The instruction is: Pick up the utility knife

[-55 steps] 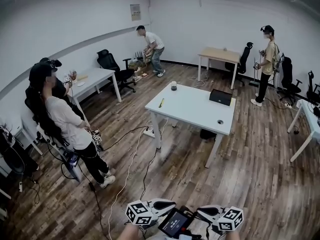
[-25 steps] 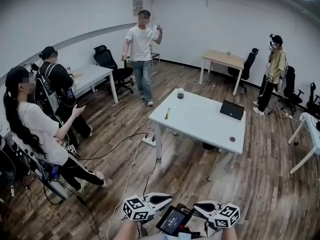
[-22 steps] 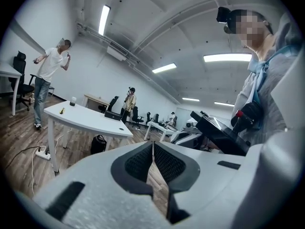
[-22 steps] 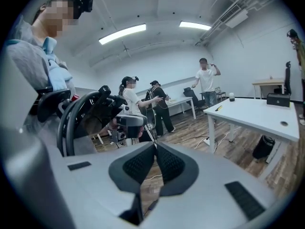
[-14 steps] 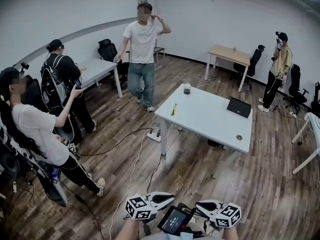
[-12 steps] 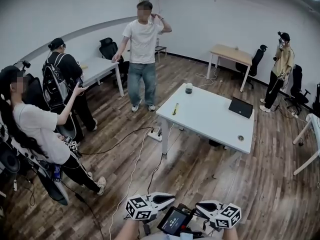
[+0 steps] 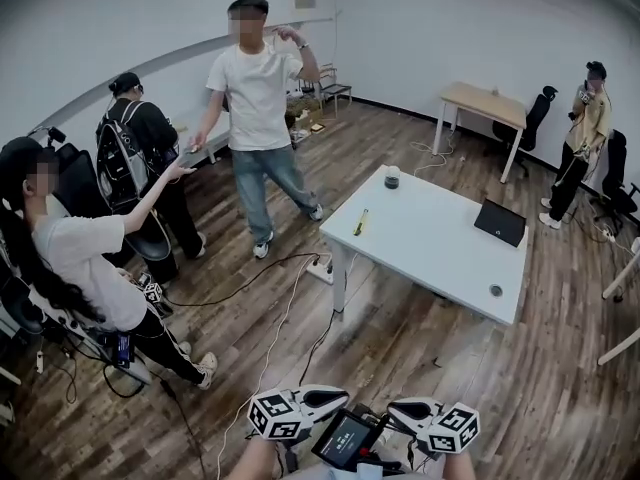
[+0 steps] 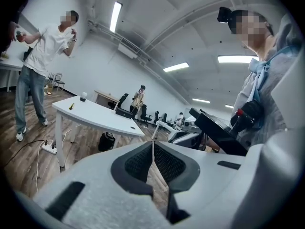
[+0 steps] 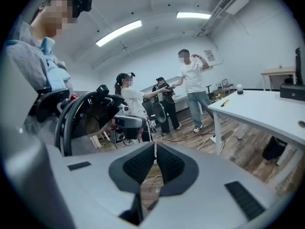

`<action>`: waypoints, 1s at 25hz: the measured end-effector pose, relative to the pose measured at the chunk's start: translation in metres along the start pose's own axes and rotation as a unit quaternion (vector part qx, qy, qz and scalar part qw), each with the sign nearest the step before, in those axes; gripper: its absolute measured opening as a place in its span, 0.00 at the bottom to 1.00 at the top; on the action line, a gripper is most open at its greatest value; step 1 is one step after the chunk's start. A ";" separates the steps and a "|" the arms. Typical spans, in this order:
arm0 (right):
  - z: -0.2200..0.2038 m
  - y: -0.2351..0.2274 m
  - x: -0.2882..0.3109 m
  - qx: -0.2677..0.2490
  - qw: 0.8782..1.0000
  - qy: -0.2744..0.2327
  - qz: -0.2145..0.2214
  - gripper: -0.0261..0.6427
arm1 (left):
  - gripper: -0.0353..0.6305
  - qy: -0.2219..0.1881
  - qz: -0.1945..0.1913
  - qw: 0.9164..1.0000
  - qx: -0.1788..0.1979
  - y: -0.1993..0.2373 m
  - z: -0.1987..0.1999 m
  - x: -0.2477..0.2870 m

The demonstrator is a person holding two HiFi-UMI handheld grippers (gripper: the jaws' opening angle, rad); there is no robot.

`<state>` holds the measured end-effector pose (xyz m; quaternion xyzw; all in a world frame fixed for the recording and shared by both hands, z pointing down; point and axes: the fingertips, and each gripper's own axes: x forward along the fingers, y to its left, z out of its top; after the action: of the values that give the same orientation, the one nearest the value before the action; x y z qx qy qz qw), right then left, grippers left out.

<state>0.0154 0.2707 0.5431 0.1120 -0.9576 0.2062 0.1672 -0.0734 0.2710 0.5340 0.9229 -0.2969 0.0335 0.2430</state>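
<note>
Both grippers are empty and well apart from the work. The left gripper [image 8: 152,149] has its fingers [image 8: 136,165] pressed together with nothing between them. The right gripper [image 9: 155,151] shows the same shut, bare pair. In the head view they sit low at 6 o'clock, over the wood-plank floor [image 7: 500,388].

The utility knife [image 7: 360,222] is only a slim yellow bar at this range, so the name is a likely reading rather than a sure one. It lies flat on the white tabletop [image 7: 440,258], close to the 9 o'clock edge. A dark jar [image 7: 392,177] stands near the 12 o'clock corner and a black laptop [image 7: 501,222] sits toward 3 o'clock.

Several things could spoil the approach. A power strip [image 7: 322,268] and loose cables [image 7: 270,328] trail across the floor between the grippers and the table leg, so a foot could catch there. A person in a white T-shirt [image 7: 255,88] stands at 10 o'clock of the table, near the knife's side, and could be bumped. The tabletop looks smooth and hard, so fingers that close unevenly on so thin a bar would probably skid it away or off the near edge.

The finger pads are black and finely ribbed, set in matte pale-grey shells.
</note>
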 end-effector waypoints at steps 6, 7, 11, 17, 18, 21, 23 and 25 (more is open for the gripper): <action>0.028 -0.067 -0.013 0.010 1.000 -0.019 0.005 0.08 | 0.08 0.023 -0.009 1.000 0.017 0.032 0.035 0.063; 0.031 -0.078 -0.017 0.011 1.000 -0.020 0.004 0.08 | 0.08 0.024 -0.013 0.999 0.022 0.034 0.043 0.076; 0.047 -0.125 -0.033 0.003 1.000 -0.021 -0.005 0.08 | 0.08 0.028 -0.021 0.999 0.042 0.049 0.072 0.117; 0.066 -0.168 -0.045 -0.010 1.000 -0.026 0.003 0.08 | 0.08 0.022 -0.007 0.999 0.048 0.067 0.092 0.155; 0.068 -0.173 -0.046 -0.011 1.000 -0.026 0.006 0.08 | 0.08 0.022 -0.005 0.999 0.048 0.068 0.093 0.160; 0.071 -0.193 -0.053 -0.014 1.000 -0.027 0.008 0.08 | 0.08 0.017 -0.004 0.999 0.049 0.073 0.096 0.180; 0.073 -0.205 -0.059 -0.016 0.999 -0.029 0.005 0.08 | 0.08 0.018 -0.006 0.998 0.053 0.074 0.097 0.194; 0.076 -0.212 -0.064 -0.019 0.999 -0.032 0.006 0.08 | 0.08 0.022 -0.005 0.998 0.055 0.072 0.101 0.201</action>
<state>0.1134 0.0587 0.5296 0.1095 -0.9669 0.1857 0.1368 0.0428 0.0661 0.5168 0.9354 -0.2847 0.0686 0.1980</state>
